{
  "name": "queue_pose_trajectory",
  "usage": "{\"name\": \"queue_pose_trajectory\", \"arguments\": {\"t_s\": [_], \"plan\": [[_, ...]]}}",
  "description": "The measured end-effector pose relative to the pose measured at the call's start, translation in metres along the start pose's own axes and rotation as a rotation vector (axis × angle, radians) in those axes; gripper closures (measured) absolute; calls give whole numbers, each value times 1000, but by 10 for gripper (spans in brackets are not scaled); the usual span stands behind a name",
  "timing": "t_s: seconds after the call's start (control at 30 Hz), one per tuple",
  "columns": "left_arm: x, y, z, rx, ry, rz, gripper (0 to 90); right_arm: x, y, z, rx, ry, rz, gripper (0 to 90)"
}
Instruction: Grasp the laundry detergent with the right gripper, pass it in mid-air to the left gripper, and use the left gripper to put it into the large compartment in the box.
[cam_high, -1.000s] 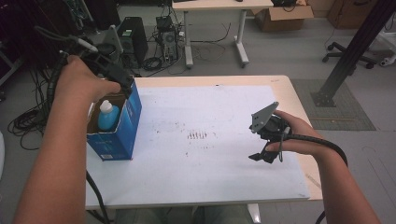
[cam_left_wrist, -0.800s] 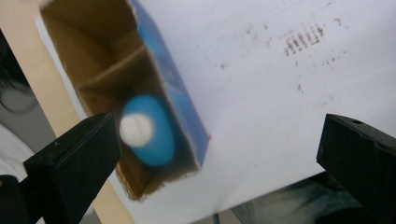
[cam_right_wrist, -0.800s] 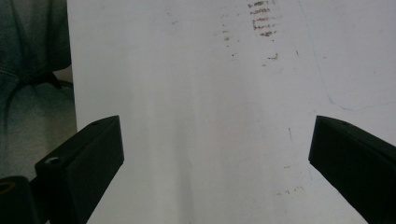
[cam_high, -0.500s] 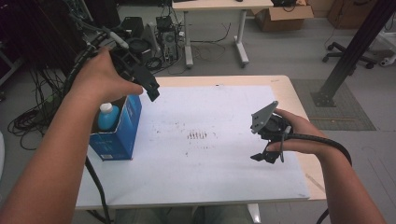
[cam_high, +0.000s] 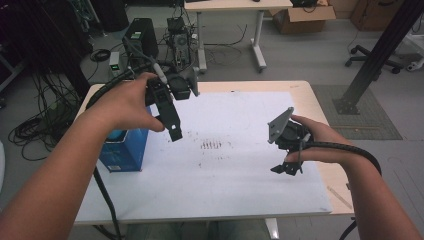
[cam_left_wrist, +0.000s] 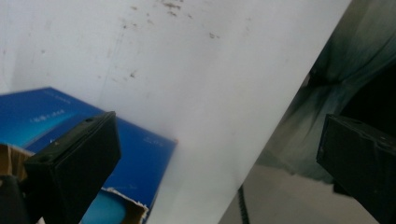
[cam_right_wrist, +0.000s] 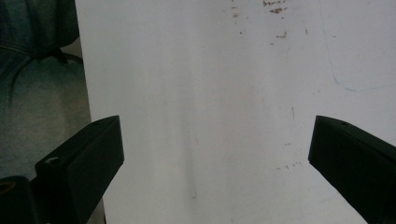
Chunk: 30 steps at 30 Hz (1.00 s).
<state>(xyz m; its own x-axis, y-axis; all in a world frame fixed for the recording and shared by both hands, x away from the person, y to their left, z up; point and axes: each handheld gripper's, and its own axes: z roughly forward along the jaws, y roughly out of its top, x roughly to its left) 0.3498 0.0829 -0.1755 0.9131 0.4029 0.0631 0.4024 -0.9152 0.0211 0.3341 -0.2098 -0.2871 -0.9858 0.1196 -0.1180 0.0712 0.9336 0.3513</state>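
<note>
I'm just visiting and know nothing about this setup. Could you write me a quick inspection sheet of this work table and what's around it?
Surface: white sheet covering a wooden table, with small dark smudges near its middle.
Job's things: blue box at the table's left edge, its top torn open; contents hidden in these views.
Clutter: nothing seen on the sheet.
Grippers: left gripper held above the table beside the box, jaws wide apart, empty; right gripper low over the sheet's right side, jaws apart, empty.
Cables: one black cable trails from the right gripper along the forearm; another from the left.
Surroundings: computer towers and loose wiring on the floor, a second desk, cardboard box.
</note>
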Motion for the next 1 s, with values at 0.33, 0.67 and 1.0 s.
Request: {"name": "queue_pose_trajectory", "arguments": {"t_s": [0.33,0.67,1.0], "plan": [[-21,14,27,47,10,210,2,-5,12,-4,44,12,-19,34],[-22,21,48,60,29,292,2,-15,13,11,89,42,-15,36],[-21,25,53,67,26,321,2,-19,13,15,109,46,-11,37]]}}
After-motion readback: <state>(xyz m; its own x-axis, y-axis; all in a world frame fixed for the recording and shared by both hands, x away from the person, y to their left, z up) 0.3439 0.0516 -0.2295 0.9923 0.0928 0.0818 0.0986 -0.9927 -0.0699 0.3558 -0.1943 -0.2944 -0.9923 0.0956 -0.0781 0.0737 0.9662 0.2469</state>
